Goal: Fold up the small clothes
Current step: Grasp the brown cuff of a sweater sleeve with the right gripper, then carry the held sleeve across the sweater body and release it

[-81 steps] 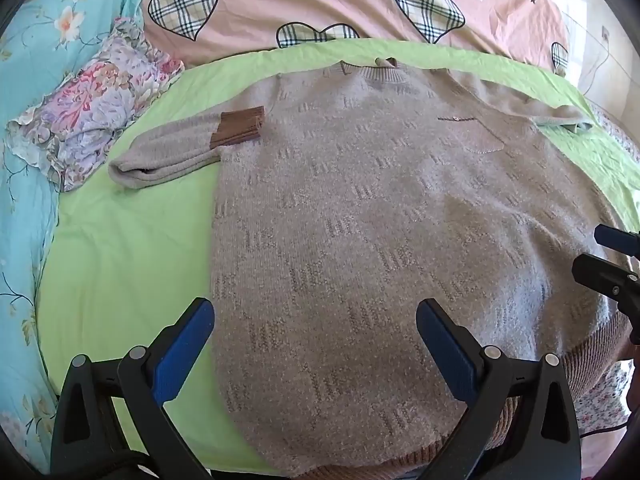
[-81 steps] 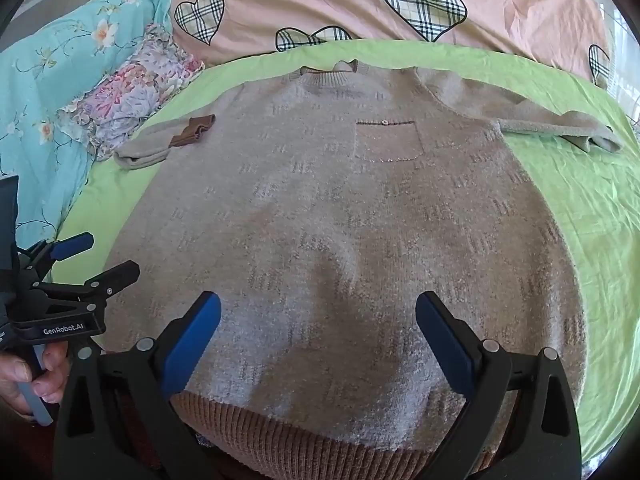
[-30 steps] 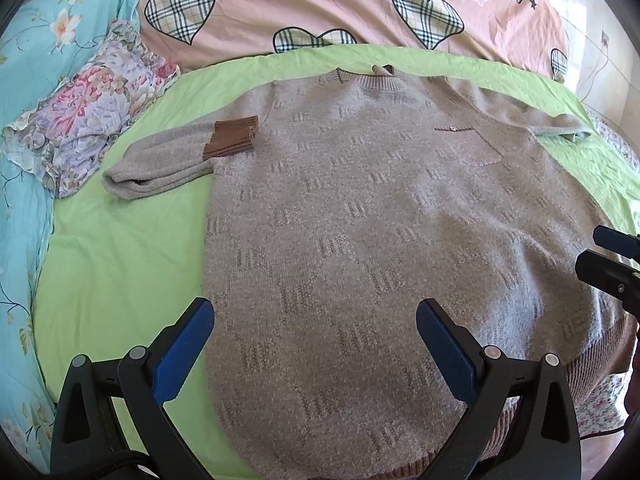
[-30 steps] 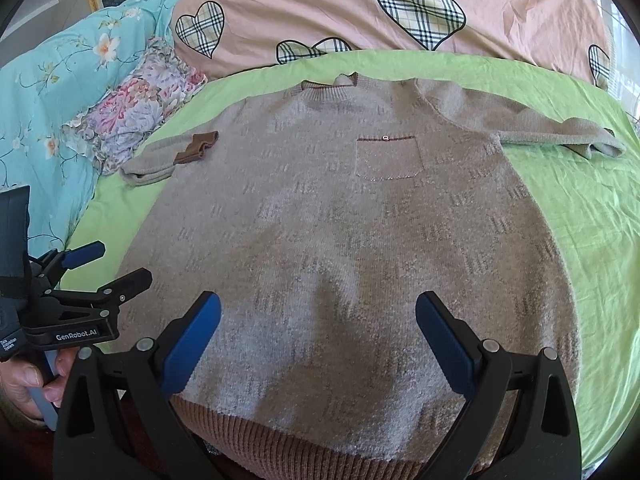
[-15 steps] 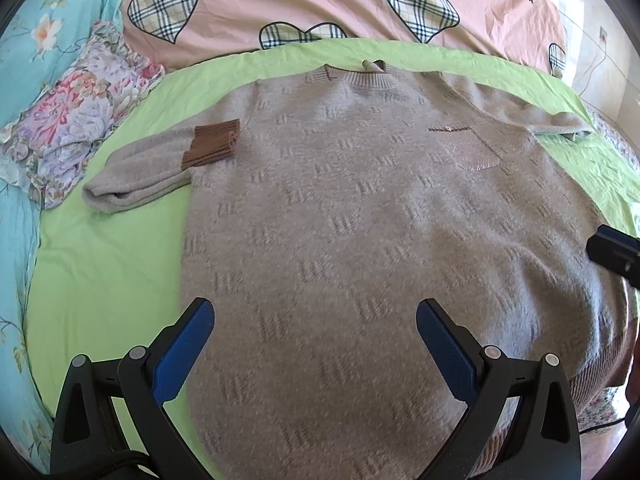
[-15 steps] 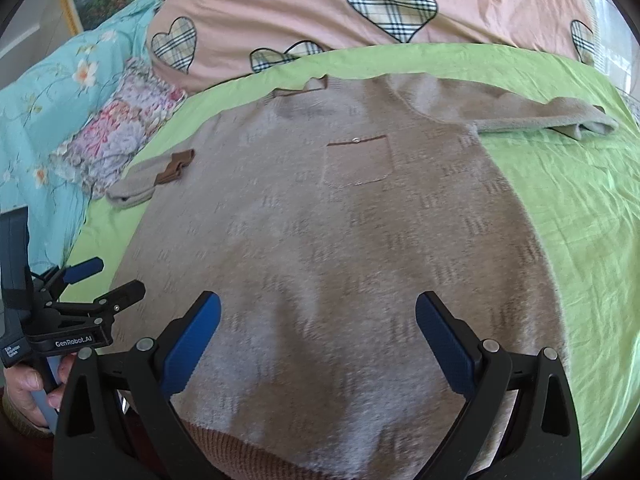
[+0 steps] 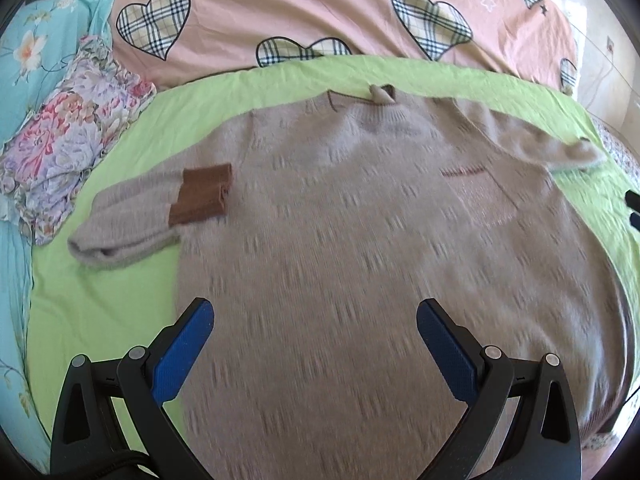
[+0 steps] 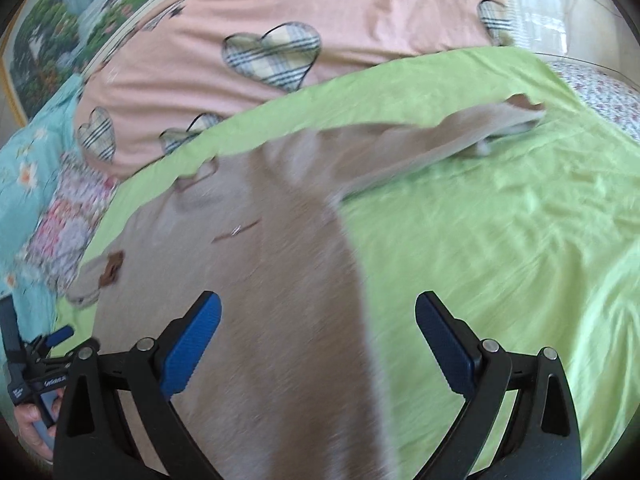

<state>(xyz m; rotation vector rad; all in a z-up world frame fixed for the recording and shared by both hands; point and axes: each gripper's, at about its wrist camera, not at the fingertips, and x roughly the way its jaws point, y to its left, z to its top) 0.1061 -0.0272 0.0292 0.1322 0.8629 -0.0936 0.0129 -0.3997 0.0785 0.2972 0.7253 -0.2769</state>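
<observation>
Sweater lies flat, front up, on the green sheet of the bed; in the left view the left tongs hang spread and empty over its lower half, one sleeve already doubled back. In the right view the right tongs gape over its side edge. Soft, limp knit: likely best pinched at the far sleeve or hem.
</observation>
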